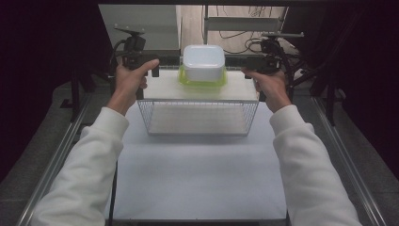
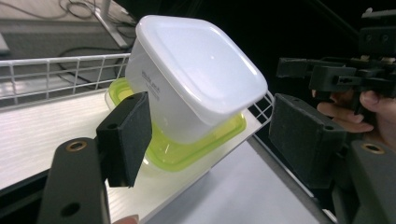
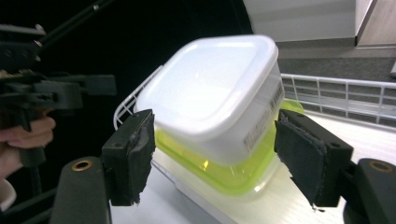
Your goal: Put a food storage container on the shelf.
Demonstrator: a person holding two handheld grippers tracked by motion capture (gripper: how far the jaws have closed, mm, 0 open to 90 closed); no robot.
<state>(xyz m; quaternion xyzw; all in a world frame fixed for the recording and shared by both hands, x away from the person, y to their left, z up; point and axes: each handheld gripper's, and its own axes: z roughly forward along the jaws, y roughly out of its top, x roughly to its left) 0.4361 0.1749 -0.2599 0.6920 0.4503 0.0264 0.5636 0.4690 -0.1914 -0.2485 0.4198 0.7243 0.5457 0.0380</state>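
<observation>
A white lidded plastic container [image 1: 203, 62] sat upside down on top of a green-rimmed clear container [image 1: 202, 80], the pair stacked at the far middle of a white wire basket [image 1: 197, 117]. The basket rested on the far half of a white table top [image 1: 197, 179], and the stack stood on a pale board [image 1: 162, 89] across the basket's far part.

The left gripper [image 1: 141, 59] was held at the far left corner of the basket, left of the stack, and the right gripper [image 1: 261, 66] at the far right corner, right of the stack. Each was carried by a hand in a white sleeve [image 1: 94, 155].

In the left gripper view the two black pads [image 2: 133, 137] stood wide apart, with the white container [image 2: 196, 74] beyond them and nothing pressed between. In the right gripper view the pads [image 3: 133, 154] were likewise spread, flanking the stack [image 3: 219, 107] without touching it. Both grippers were open and held nothing.
</observation>
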